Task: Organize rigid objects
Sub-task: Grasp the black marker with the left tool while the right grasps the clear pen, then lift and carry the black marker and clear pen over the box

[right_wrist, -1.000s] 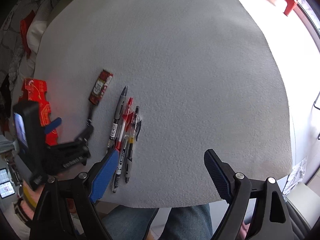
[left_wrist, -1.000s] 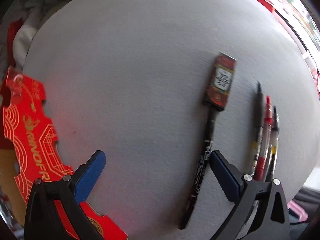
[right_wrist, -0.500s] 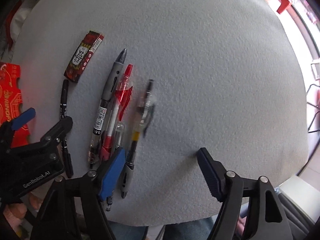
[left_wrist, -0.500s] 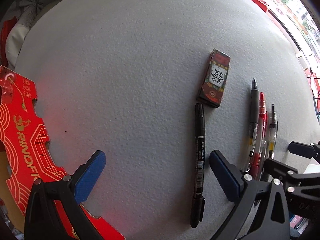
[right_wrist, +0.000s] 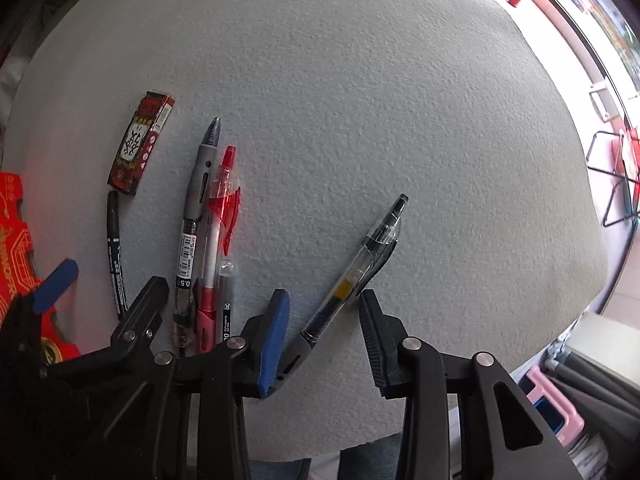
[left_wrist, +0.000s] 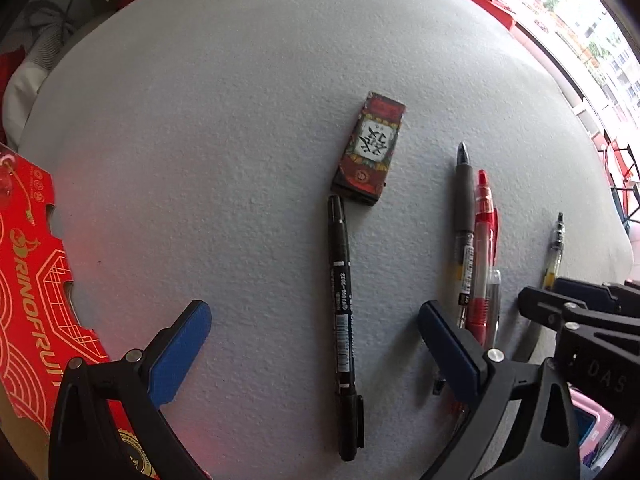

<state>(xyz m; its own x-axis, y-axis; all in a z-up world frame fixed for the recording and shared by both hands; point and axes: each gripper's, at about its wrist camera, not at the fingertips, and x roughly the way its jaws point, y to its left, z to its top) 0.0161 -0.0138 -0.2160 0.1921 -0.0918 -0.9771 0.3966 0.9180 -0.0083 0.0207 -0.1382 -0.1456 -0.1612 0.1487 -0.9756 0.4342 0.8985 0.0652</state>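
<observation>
Tools both gape: clear pen point(right_wrist: 362, 270) lies between right tool point(right_wrist: 326, 334) fingers, black marker point(left_wrist: 342, 292) between left tool's point(left_wrist: 316, 346).

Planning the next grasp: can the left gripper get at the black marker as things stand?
Probably yes. The left gripper is open and the black marker lies flat between its fingers, apart from the small red box and the grey pen, with nothing over it.

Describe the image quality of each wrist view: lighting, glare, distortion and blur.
Left wrist view: strong fisheye bending of the grey mat, blown-out window glare at the upper right, a red cast on the mat beside the red cardboard; the black marker is sharp. Right wrist view: same barrel distortion and overexposed right edge; the clear gel pen throws a soft shadow, no motion blur.
</observation>
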